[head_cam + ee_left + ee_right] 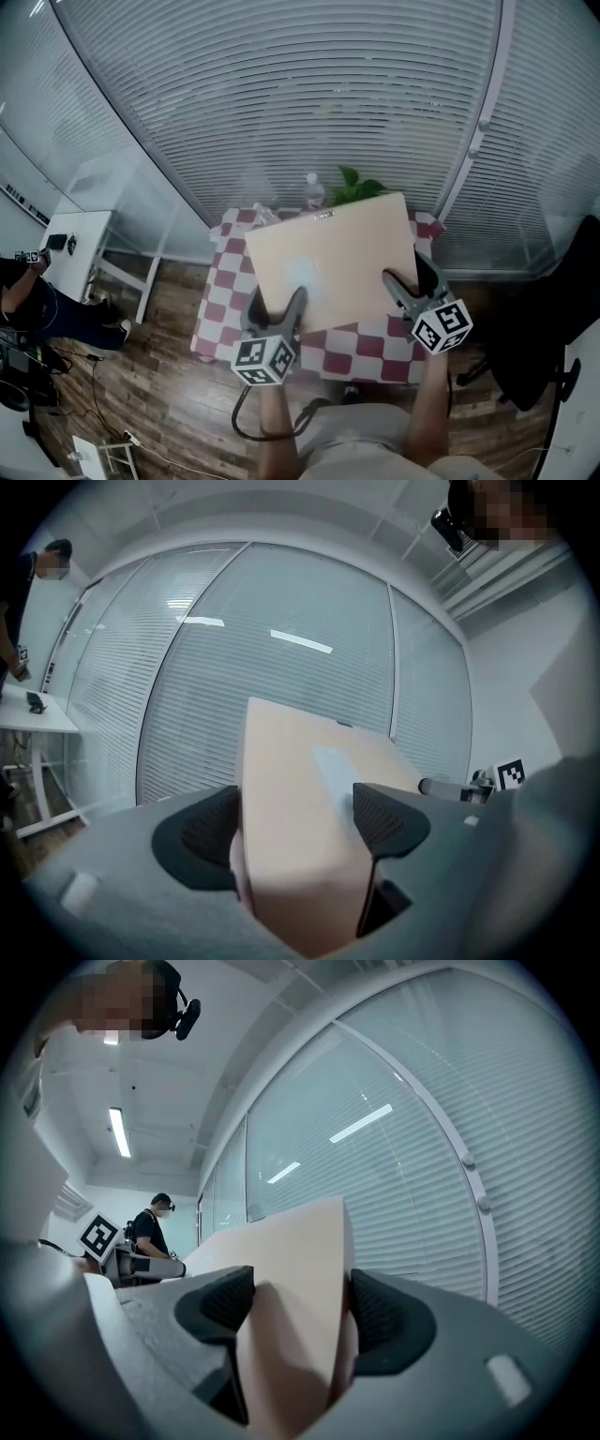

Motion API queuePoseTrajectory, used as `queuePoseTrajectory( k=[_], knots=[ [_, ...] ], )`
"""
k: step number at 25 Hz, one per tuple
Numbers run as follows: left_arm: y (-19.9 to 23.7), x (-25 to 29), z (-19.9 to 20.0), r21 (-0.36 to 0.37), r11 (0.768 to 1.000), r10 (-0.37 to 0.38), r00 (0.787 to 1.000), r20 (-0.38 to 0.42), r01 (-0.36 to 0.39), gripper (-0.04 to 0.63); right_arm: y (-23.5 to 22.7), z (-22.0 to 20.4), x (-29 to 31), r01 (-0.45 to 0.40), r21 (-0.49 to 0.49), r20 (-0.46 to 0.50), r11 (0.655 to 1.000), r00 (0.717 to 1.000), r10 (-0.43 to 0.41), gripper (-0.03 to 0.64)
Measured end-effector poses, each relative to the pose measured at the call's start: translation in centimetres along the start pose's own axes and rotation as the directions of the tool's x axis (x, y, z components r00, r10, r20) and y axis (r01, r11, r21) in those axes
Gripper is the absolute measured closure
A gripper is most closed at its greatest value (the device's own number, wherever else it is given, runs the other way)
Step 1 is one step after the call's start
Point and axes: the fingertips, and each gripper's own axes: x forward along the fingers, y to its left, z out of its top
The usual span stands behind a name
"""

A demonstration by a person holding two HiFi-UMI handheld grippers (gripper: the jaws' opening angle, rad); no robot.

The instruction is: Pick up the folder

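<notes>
A beige folder (333, 258) is held up flat above the checkered table, gripped at its near edge from both sides. My left gripper (277, 309) is shut on its near-left part, and in the left gripper view the pads press on both faces of the folder (291, 761). My right gripper (409, 281) is shut on the near-right edge. In the right gripper view the folder (300, 1241) runs edge-on between the two dark pads. A pale label patch (302, 272) shows on the folder's top face.
Under the folder stands a small table with a red-and-white checkered cloth (214, 314), with a green plant (361, 187) and a clear bottle (314, 191) at its far edge. A blind-covered glass wall lies behind, a white desk (80, 234) and a person (28, 295) at left, a black chair (548, 319) at right.
</notes>
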Motion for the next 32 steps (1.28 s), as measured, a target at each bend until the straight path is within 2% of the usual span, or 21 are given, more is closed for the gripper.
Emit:
queuePoseTrajectory(
  k=[16,28,32],
  knots=[
    [0.2,0.6,0.2,0.040,0.999,-0.017,1.000,-0.006,0.017,0.218,-0.2,-1.1,0.3,0.005,0.004,-0.071,1.000,0.997,-0.005,0.291],
    [-0.1,0.4,0.4,0.028,0.999,-0.027,1.000,0.003,0.027,0.218,0.2,-0.3,-0.2,0.023,-0.081,-0.046,0.996,0.999,-0.026,0.291],
    [-0.1,0.1,0.8,0.025,0.999,-0.025,1.000,0.011,0.025,0.219,0.6,-0.2,-0.4,0.028,-0.145,-0.061,0.989,0.997,-0.037,0.293]
  ],
)
